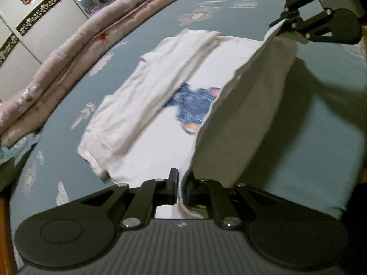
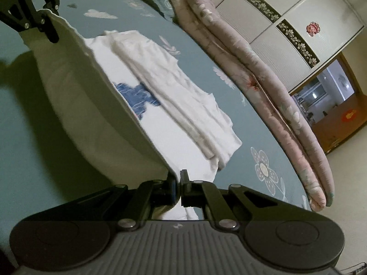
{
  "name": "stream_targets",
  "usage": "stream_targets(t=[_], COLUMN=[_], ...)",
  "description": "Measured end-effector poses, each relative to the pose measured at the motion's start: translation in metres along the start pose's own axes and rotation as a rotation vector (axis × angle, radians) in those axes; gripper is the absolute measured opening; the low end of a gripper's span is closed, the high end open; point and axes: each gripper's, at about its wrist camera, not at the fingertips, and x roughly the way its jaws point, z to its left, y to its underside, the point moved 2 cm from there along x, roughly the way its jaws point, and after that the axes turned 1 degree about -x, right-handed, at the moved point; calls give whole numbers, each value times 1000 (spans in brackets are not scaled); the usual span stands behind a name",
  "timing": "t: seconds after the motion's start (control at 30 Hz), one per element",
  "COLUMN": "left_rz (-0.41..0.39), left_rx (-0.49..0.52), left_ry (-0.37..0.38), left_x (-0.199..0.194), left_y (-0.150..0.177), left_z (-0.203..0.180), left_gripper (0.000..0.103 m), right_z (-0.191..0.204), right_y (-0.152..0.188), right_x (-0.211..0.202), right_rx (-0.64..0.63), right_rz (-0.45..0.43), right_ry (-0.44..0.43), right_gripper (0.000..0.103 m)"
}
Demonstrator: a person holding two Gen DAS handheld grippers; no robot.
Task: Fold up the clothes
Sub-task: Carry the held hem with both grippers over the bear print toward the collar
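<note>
the white shirt point(image 1: 146, 105) lies mid-frame on the blue bed point(image 1: 298, 160), far side already folded in. the left gripper point(image 1: 181, 188) and right gripper point(image 2: 177, 189) each have their fingers pinched on its near edge, lifted taut between them, likely to fold it over the blue print point(image 1: 195, 107).

My left gripper point(image 1: 180, 189) and right gripper point(image 2: 179, 189) look alike: black linkage arms, silver screws, round side discs, ribbed grey housing with a small white logo.

Your left gripper point(image 1: 181, 190) pinches the white shirt's point(image 1: 142, 105) near edge; your right gripper point(image 1: 286, 23) clamps the far corner, lifting that side off the blue bedsheet point(image 1: 286, 151).
</note>
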Motion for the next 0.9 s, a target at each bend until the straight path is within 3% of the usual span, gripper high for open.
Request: stream_targets(t=[0.67,0.9], left_rz=[18,46], left_rx=[-124,-151], left_ry=[-130,-138], left_x=[86,117], left_y=[-67,-80], left_z=[110,138], left_gripper=[6,7], right_z=[-73,-88], right_y=[-65,-79], right_x=[110,153], right_rx=[5,8], right_rz=[-84,-73], right_ry=[91,110], right_gripper=[5,5])
